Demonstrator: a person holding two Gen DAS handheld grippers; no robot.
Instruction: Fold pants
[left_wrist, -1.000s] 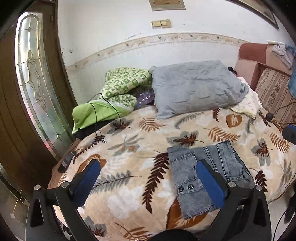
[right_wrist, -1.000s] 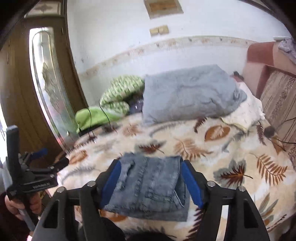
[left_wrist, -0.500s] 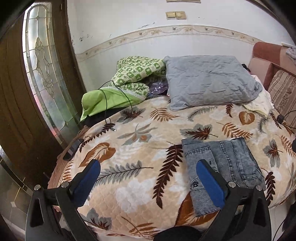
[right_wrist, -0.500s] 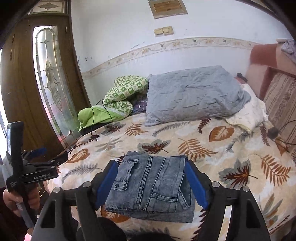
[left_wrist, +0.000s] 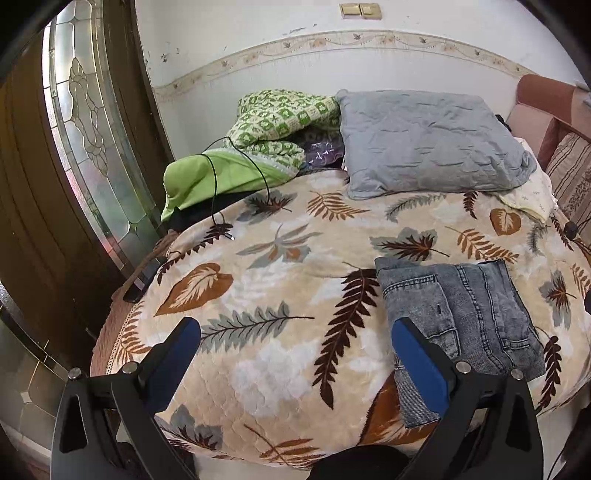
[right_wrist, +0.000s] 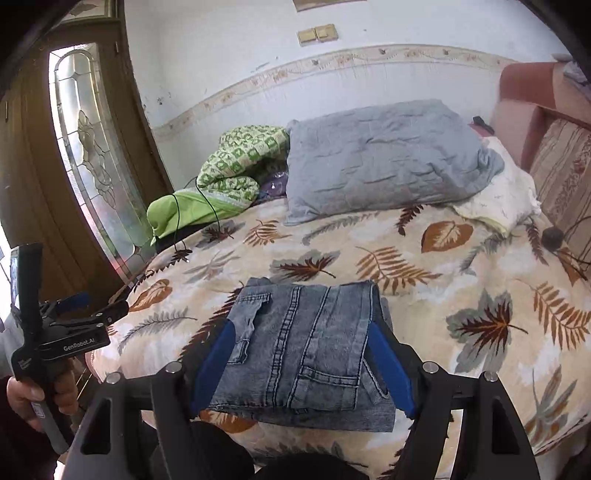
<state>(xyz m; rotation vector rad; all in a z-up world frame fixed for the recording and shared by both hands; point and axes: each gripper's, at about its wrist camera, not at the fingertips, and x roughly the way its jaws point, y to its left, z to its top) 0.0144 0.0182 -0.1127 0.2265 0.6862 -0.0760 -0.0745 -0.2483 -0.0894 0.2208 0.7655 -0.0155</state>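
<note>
Both grippers have drawn back from the folded grey-blue denim pants (right_wrist: 301, 347), which now lie as a compact rectangle on the leaf-patterned beige quilt (left_wrist: 280, 258), near its front edge and well short of the grey quilted pillow (left_wrist: 428, 144) at the far side. Backing away suggests the fold is judged finished. In the left wrist view, the left gripper (left_wrist: 295, 345) hangs over bare quilt beside the pants, jaws wide apart and empty. The right gripper (right_wrist: 301, 363) frames the bundle, jaws apart, apparently clear of the cloth rather than pinching it.
</note>
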